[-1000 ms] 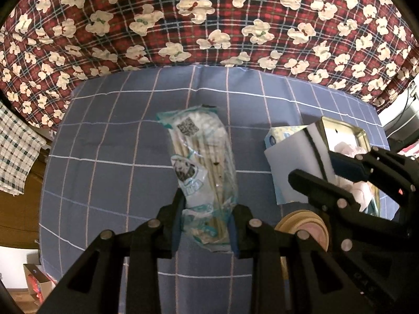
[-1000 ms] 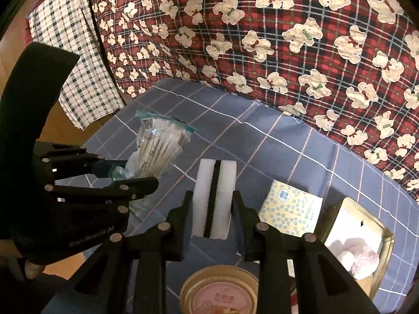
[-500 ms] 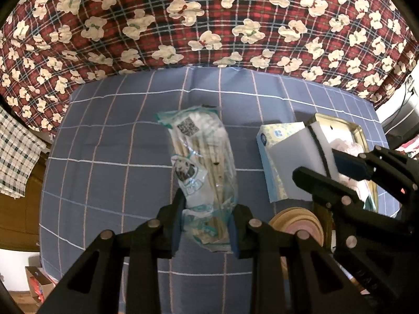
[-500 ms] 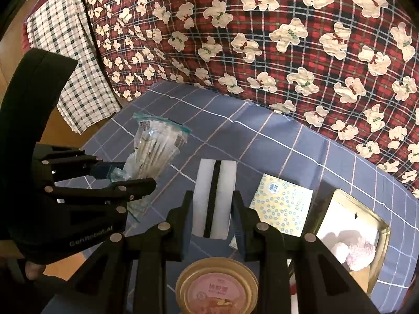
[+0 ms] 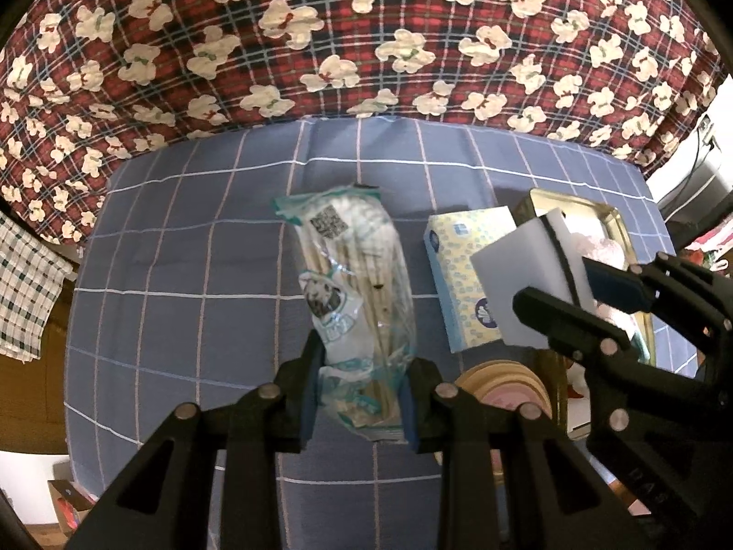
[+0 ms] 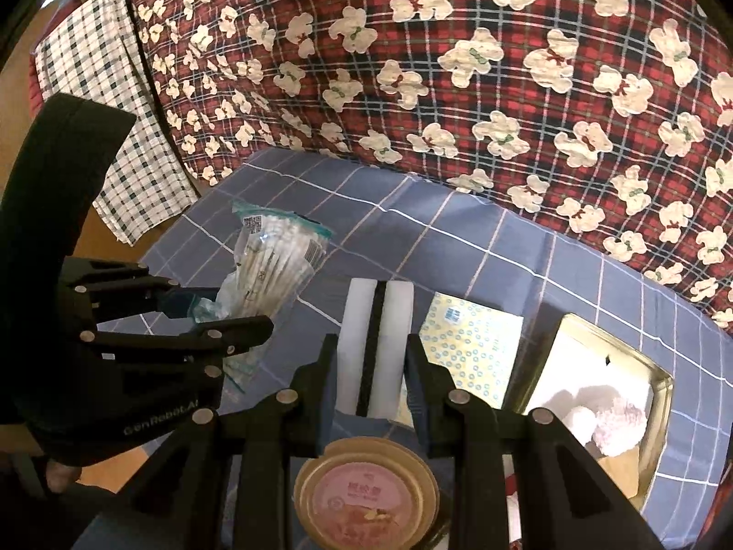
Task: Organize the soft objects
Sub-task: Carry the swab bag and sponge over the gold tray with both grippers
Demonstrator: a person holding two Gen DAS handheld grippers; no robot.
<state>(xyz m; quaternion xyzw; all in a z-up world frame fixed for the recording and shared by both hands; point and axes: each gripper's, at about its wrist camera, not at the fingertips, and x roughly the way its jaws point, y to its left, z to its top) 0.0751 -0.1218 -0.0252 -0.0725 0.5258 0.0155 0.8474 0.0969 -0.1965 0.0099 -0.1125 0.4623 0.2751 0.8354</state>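
My left gripper (image 5: 359,378) is shut on a clear plastic bag of cotton swabs (image 5: 355,275) and holds it above the blue checked cloth (image 5: 183,252); the bag also shows in the right wrist view (image 6: 270,266). My right gripper (image 6: 372,382) is shut on a white sponge with a black middle layer (image 6: 378,343), held upright above the cloth; the sponge also shows in the left wrist view (image 5: 527,284). A gold tin tray (image 6: 659,380) at the right holds pink and white fluffy pieces (image 6: 609,421).
A yellow and blue tissue pack (image 6: 467,348) lies flat between the sponge and the tray. A round tub with a pink lid (image 6: 366,499) stands just below my right gripper. A red plaid bear blanket (image 5: 366,36) rises behind the cloth. A checked towel (image 6: 91,105) hangs at the left.
Both grippers have lifted and drawn back slightly with their loads. More of the tissue pack and tin tray shows beside the sponge.
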